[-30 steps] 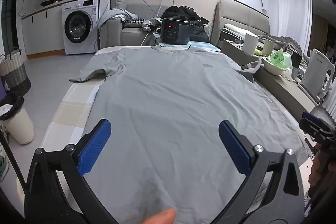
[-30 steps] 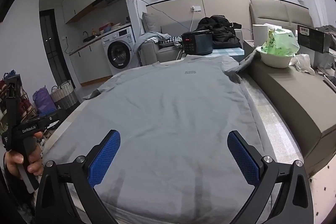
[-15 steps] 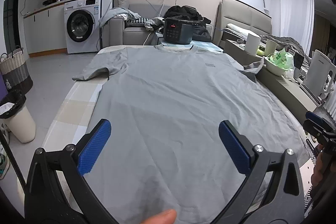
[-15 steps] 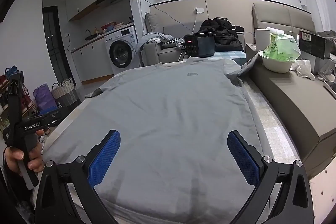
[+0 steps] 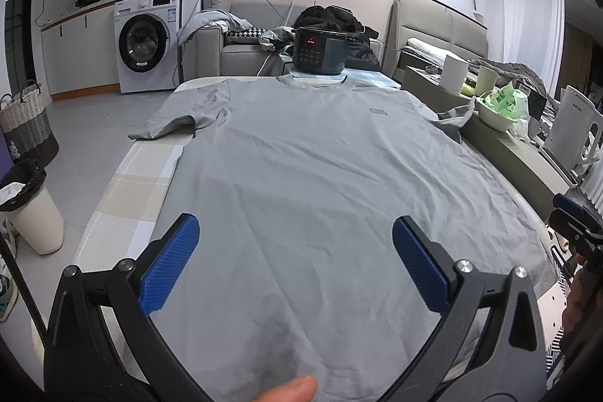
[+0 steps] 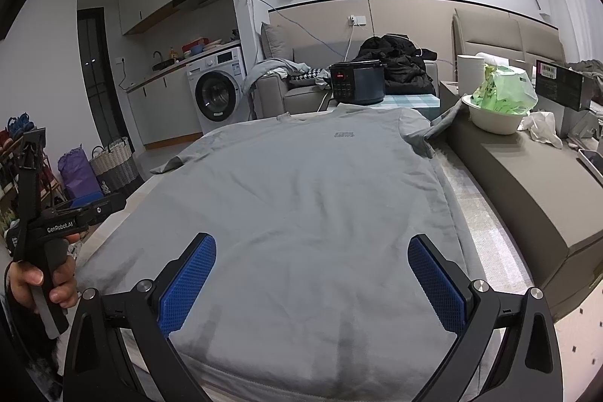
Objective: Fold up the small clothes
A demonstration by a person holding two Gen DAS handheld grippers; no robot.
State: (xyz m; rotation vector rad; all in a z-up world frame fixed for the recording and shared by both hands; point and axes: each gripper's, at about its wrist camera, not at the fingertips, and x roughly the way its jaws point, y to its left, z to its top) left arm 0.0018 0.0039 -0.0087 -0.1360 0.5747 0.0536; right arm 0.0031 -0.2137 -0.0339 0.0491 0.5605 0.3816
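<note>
Both the left gripper (image 5: 294, 260) and right gripper (image 6: 311, 281) hover spread wide and empty above the near hem of the plain grey cotton T-shirt (image 5: 320, 176), spread flat for folding.

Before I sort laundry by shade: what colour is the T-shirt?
Plain grey T-shirt, clearest in the left wrist view.

cool, even indoor light fills both views, sharp at centre. strong fisheye bending and black corners ring each picture. soft shadows darken the near hem of the shirt (image 5: 301, 198).
</note>
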